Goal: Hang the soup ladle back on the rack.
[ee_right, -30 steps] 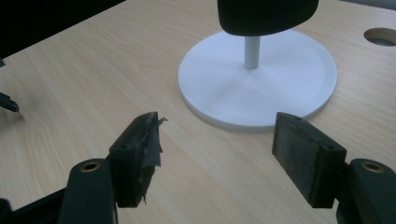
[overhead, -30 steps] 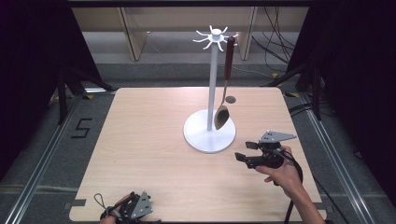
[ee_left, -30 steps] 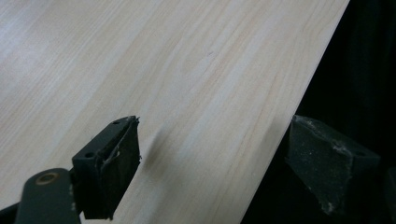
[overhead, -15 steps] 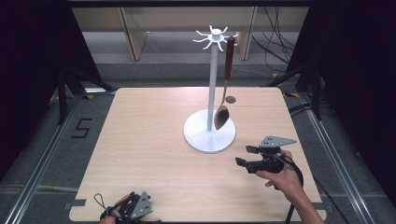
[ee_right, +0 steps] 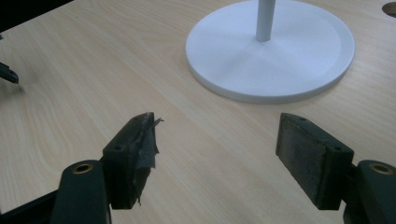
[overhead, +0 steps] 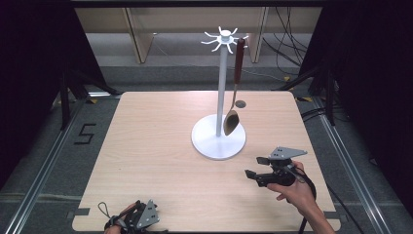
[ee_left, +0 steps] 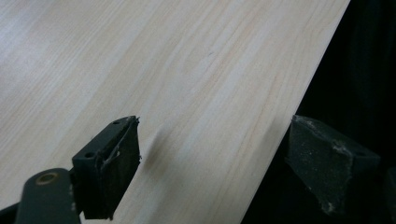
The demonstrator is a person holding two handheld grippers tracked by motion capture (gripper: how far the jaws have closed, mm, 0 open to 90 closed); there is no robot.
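A white stand (overhead: 222,87) with hooks at its top rises from a round base (overhead: 209,144) at the table's middle. A spoon (overhead: 232,119) with a dark red handle hangs from one hook, its bowl just above the base. My right gripper (overhead: 254,166) is held low over the table, in front of the base and to its right. It is open with nothing between its jaws. The right gripper view has this gripper (ee_right: 217,135) facing the base (ee_right: 271,51). My left gripper (overhead: 134,219) rests at the near left edge. The left gripper view shows it (ee_left: 215,140) open and empty, straddling the table edge.
The light wooden table (overhead: 146,141) has a small round hole (overhead: 240,104) behind the stand. Dark floor with rails surrounds the table, and cables lie at the far right. A number 5 mark (overhead: 84,133) is on the floor at the left.
My right gripper has drifted a little toward the near edge, away from the stand's base, still open. The left gripper and the spoon have stayed put.
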